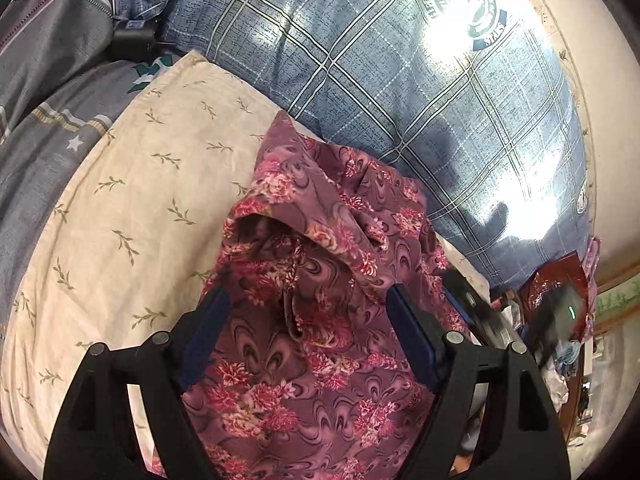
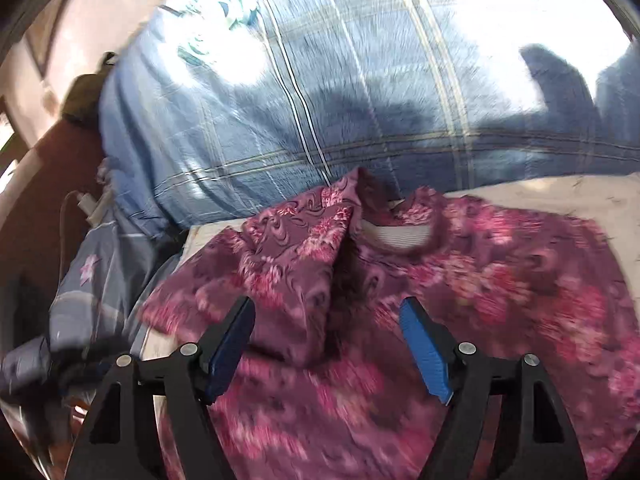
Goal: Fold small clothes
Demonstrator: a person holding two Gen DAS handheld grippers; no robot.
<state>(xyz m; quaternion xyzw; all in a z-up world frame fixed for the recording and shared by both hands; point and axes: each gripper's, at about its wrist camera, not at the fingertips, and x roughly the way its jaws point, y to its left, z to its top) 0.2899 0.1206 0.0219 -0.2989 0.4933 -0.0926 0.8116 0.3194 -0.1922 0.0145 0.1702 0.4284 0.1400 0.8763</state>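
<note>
Both my claws, left claw [image 1: 306,312] and right claw [image 2: 326,320], are hovering spread wide over the rumpled floral purple blouse [image 1: 320,280], gripping nothing.

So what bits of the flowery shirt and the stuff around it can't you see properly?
- Flowery shirt: its lower part runs off the bottom edge in both wrist views.
- Shirt pattern: smeared by motion blur in the right wrist view.
- Clutter beside the bed: blurred and squeezed at the left wrist view's rim.
- Green badge on the blue plaid bedding: glare washes out its words.
</note>
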